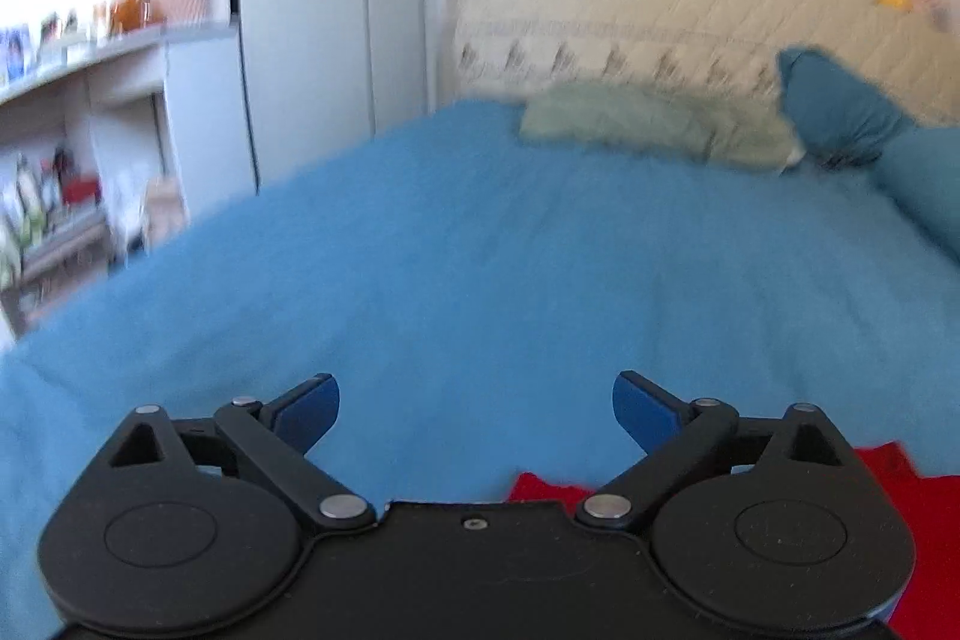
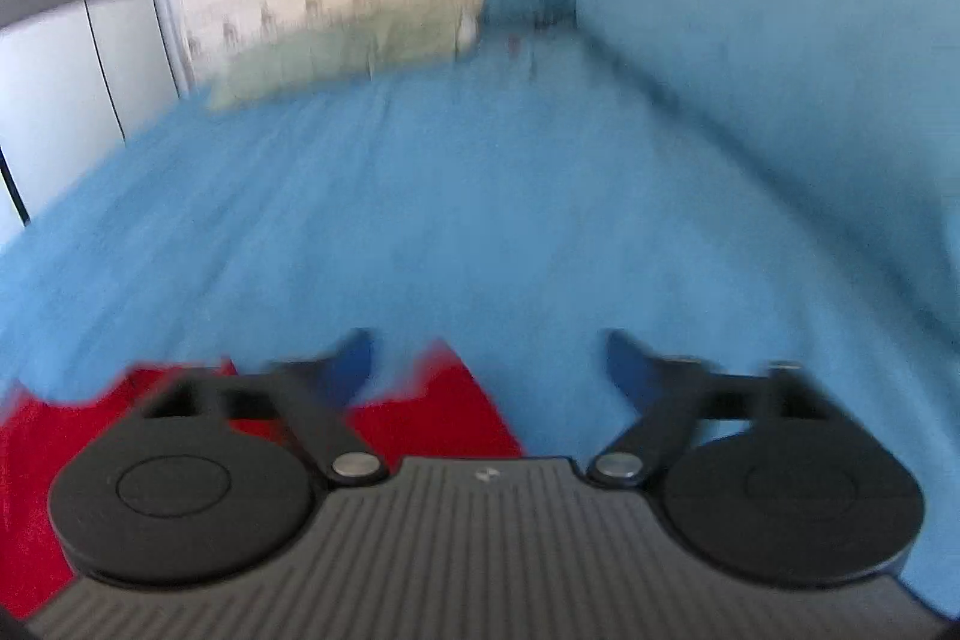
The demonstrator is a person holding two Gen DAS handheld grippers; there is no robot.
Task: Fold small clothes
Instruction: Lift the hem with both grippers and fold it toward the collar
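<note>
Two black two-finger grippers with blue pads hang over a bed spread with a plain blue blanket (image 1: 480, 244), and both stand with their jaws wide apart, nothing between them. The task's thing is a small red cloth garment (image 2: 420, 412) lying flat on the blanket at the near edge of both views. From the left gripper (image 1: 476, 409) it shows low and to the right (image 1: 888, 466), mostly hidden behind the gripper body; from the right gripper (image 2: 487, 367) it lies low and to the left, one pointed corner reaching up just inside the left finger. So the garment sits between the two grippers and nearer the person than either pair of fingertips (both are pointing past it, up the bed).

Judging by that, the right gripper looks the nearer, since more red shows under it; the coming move would call for both to draw back and dip toward the cloth. Its long axis I cannot tell, as too little of it shows and the right view is smeared. At the far end rest a pale green pillow (image 1: 654, 124) and a darker blue pillow (image 1: 834, 106).
</note>
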